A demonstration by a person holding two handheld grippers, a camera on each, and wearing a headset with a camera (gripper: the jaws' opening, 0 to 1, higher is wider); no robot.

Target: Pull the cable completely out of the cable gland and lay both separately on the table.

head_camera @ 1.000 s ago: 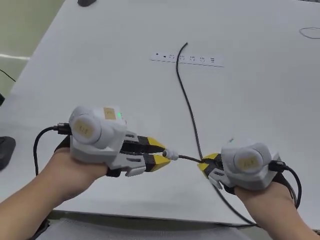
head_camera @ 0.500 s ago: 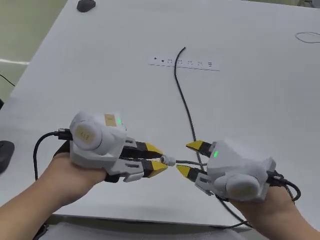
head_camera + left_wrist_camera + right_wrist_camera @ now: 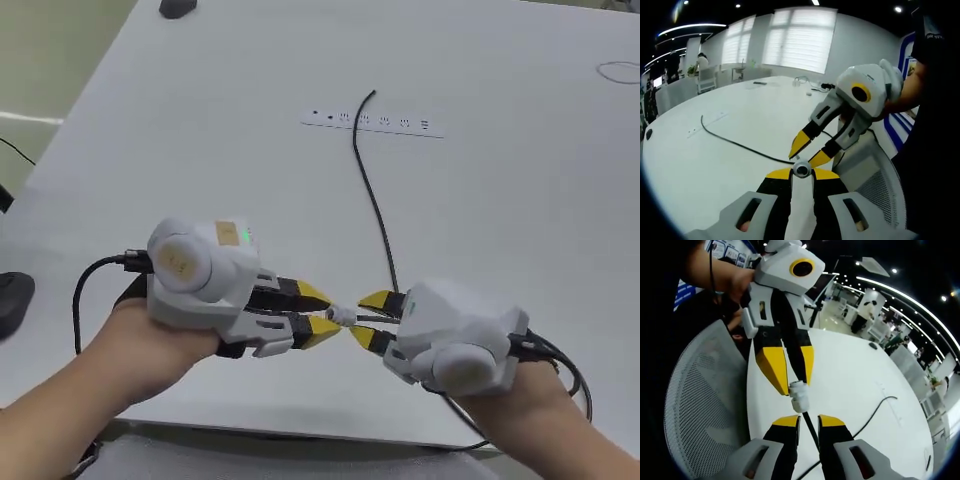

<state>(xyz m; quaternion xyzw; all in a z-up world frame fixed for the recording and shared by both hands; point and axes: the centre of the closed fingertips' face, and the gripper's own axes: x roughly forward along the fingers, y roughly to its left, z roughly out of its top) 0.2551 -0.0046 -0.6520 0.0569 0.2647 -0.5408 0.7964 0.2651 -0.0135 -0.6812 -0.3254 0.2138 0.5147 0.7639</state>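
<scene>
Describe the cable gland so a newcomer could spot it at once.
Near the front edge of the white table, the yellow-tipped left gripper and right gripper face each other. The gland is the small white plug clamped in the left one; only it has a black cable leaving it.

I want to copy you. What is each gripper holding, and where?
Left gripper pinches the white cable gland by one end. Right gripper holds nothing: its open jaws straddle the black cable.

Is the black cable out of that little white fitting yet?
Not yet: the cable runs into the cable gland, held by the left gripper.
</scene>
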